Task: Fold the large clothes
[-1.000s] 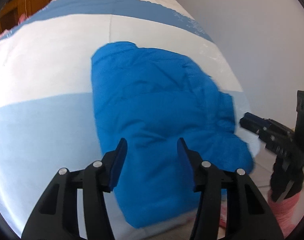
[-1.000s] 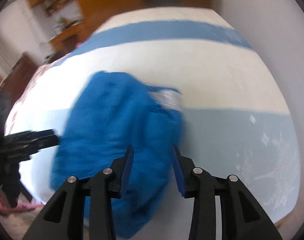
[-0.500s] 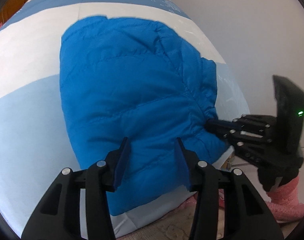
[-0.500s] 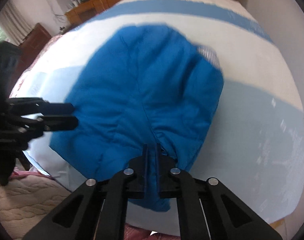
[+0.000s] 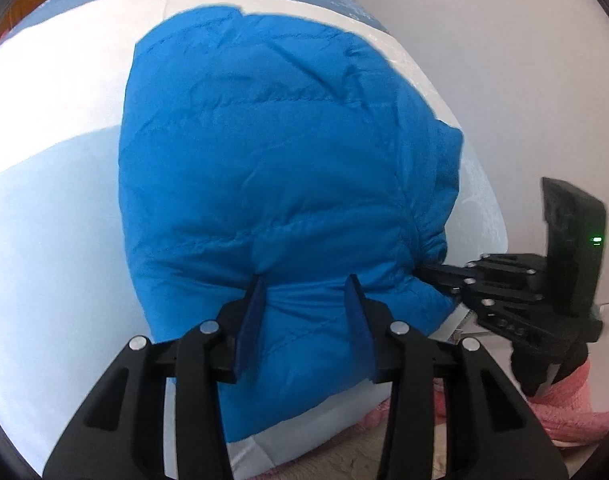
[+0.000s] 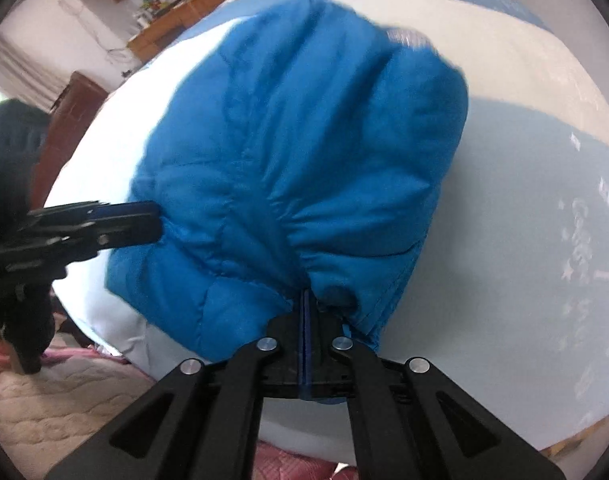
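The right gripper [image 6: 307, 300] is squeezed tight on the near edge of the blue puffy jacket [image 6: 304, 152] — the cloth bunches up right where the pads meet. The left gripper [image 5: 304, 284] has its jaws closing around the jacket's near hem, with blue cloth between them, but the pads do not look pressed on it yet. The jacket lies in a soft heap on the bed [image 5: 44, 240], near the bed's front edge, on a sheet with blue and white stripes. A pink blanket [image 5: 560, 412] sits lower down, past the edge. To do this step well, the left gripper should pinch only the top layer at the hem — not the sheet under it. Both grips should be firm before any lifting, because puffy cloth is slippery and can slide out.
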Demonstrator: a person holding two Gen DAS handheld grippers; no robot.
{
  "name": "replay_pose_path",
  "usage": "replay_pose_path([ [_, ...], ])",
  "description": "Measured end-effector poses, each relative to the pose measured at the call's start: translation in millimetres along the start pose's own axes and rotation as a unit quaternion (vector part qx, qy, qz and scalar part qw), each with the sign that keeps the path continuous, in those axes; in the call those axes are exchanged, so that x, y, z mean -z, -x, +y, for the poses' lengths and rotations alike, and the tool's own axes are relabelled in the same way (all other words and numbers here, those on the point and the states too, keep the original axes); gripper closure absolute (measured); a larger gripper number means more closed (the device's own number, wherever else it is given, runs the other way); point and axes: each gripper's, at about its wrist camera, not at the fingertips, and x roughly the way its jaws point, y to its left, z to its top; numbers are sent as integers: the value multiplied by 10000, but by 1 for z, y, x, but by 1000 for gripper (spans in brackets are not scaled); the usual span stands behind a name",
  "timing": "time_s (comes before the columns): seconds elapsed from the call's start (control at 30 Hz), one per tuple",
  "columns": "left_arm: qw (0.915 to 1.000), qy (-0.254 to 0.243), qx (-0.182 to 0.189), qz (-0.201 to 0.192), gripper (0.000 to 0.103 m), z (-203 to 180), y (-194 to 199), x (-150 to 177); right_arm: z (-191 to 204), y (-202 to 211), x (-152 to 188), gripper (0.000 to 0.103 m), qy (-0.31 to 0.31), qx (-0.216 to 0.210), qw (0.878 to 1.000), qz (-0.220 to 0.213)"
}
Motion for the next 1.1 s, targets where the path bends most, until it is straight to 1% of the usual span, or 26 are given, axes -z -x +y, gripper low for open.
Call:
replay_pose_path([
  [0.07, 9999, 23, -51, -95, 58, -2, 10, -4, 7, 24, -7, 96, 175, -89, 9995, -227],
  [0.13, 9997, 100, 32, -239, 58, -1, 20, -14, 10, 41, -16, 90, 311, -73, 9984, -457],
  [0.17, 9994, 114, 21, -333, 58, -3, 22, -23, 11, 47, -21, 89, 358, -60, 9978, -546],
  [0.23, 9988, 115, -89, -470, 58, -2, 26, -35, 13, 55, -42, 89, 401, -81, 9962, -775],
  [0.33, 9979, 189, -213, -582, 59, 1, 22, -61, 14, 50, -69, 89, 388, 18, 9946, -965],
  [0.37, 9977, 256, -261, -568, 59, 3, 17, -70, 12, 46, -75, 89, 328, 57, 9947, -972],
  [0.4, 9976, 295, -280, -553, 60, 6, 14, -72, 6, 37, -84, 89, 178, 57, 9956, -919],
  [0.47, 9973, 363, -378, -513, 61, 12, 2, -83, -3, 26, -92, 89, 31, 25, 9964, -841],
  [0.53, 9972, 347, -488, -451, 61, 11, -9, -98, -19, 11, -104, 89, -111, 172, 9973, -708],
  [0.6, 9973, 317, -550, -368, 62, 8, -18, -103, -32, -3, -106, 90, -273, 223, 9978, -564],
  [0.63, 9974, 310, -570, -326, 62, 10, -23, -107, -36, -11, -104, 94, -322, 279, 9978, -511],
  [0.67, 9975, 288, -586, -253, 62, 9, -29, -108, -42, -16, -105, 94, -366, 303, 9978, -461],
  [0.77, 9976, 170, -659, -151, 61, 14, -42, -117, -56, -32, -103, 95, -633, 166, 9973, -321],
  [0.93, 9972, 57, -738, -116, 62, 16, -60, -121, -60, -48, -96, 96, -771, 137, 9963, -363],
  [1.1, 9970, 73, -759, -158, 62, 21, -72, -126, -74, -52, -93, 97, -1199, -230, 9917, -414],
])
